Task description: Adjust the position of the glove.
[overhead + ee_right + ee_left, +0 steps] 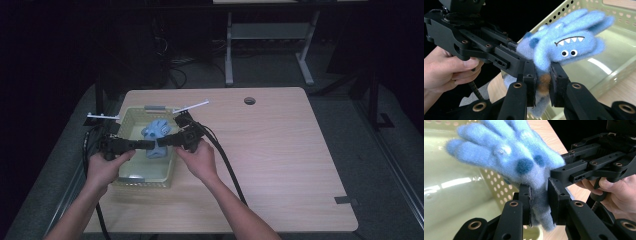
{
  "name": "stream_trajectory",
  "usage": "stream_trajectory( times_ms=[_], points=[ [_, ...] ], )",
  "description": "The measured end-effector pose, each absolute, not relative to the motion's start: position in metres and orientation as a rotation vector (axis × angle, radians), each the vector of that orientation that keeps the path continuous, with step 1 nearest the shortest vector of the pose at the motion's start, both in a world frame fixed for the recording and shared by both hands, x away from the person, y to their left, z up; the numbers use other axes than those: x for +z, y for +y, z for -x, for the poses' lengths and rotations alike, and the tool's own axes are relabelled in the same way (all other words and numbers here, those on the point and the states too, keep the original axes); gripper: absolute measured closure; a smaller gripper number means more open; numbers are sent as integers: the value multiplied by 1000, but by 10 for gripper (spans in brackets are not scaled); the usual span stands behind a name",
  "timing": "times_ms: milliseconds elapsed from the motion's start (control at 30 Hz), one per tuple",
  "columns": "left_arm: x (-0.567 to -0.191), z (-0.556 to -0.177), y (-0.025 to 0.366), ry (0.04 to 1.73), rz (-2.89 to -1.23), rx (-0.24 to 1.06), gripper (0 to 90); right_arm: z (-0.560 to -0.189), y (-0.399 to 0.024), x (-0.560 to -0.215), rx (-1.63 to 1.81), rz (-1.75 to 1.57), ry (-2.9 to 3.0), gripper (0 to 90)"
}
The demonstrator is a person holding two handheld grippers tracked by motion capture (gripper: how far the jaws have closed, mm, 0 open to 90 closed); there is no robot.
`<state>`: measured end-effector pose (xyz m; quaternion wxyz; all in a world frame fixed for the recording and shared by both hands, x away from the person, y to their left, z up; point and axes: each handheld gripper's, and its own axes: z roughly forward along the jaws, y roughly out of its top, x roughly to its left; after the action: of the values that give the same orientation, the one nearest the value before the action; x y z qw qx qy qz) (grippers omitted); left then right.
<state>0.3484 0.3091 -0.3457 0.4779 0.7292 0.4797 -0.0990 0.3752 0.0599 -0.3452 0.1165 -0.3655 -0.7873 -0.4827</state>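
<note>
Fuzzy blue glove hangs above the pale basket at the table's left edge. Left gripper pinches its cuff. Right gripper clamps it too; lifted, apparently not yet placed.

High view overhead; tool views close on glove.

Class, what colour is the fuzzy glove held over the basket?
Light blue glove with darker blue spots; clearest in the right gripper view.

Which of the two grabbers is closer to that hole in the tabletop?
Right. The right gripper sits on the basket's side facing the hole; the left gripper lies farther away, across the glove.
</note>
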Motion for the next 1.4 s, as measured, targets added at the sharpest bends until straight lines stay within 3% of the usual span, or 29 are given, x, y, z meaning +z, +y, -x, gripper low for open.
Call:
stream_trajectory(
  times_ms=[1400],
  points=[
    [-372,-359,338,1314,-1901,-188,768,-397,106,-391,-1291,1090,-2253,767]
  ],
)
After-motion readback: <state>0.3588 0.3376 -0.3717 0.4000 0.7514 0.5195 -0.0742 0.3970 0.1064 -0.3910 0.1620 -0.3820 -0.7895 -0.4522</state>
